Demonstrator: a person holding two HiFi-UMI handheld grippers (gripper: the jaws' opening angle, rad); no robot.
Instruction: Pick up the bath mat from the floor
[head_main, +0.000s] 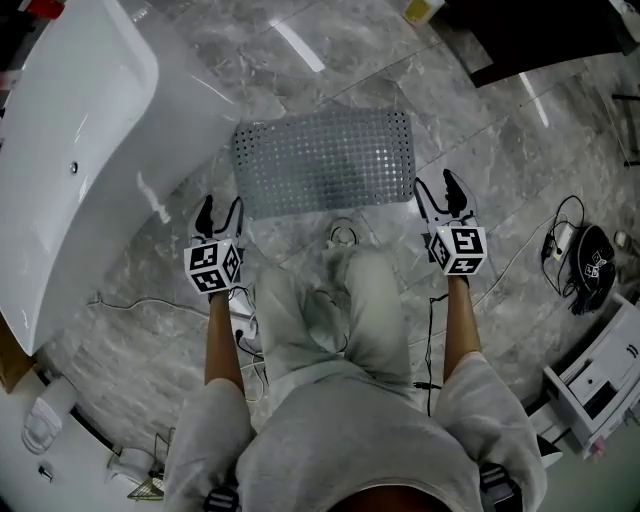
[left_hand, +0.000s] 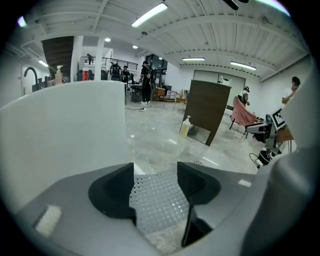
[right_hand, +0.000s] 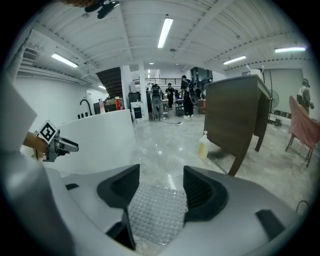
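Note:
The bath mat (head_main: 325, 160), a clear rectangle covered in small bumps, lies flat on the grey marble floor in the head view. My left gripper (head_main: 220, 208) hovers over its near left corner and my right gripper (head_main: 443, 186) over its near right corner. Both are open. In the left gripper view the mat (left_hand: 160, 200) shows through the gap of the left gripper (left_hand: 156, 175), with nothing pressed by the pads. The right gripper view shows the same: the mat (right_hand: 157, 212) lies below the spread jaws of the right gripper (right_hand: 161, 182).
A white bathtub (head_main: 70, 150) runs along the left, close to the mat's left end. A dark cabinet (head_main: 560, 40) and a soap bottle (head_main: 422, 10) stand beyond the mat. A black bag with cables (head_main: 590, 265) and a white drawer unit (head_main: 600, 380) sit at right. The person's knees (head_main: 330, 320) are between the grippers.

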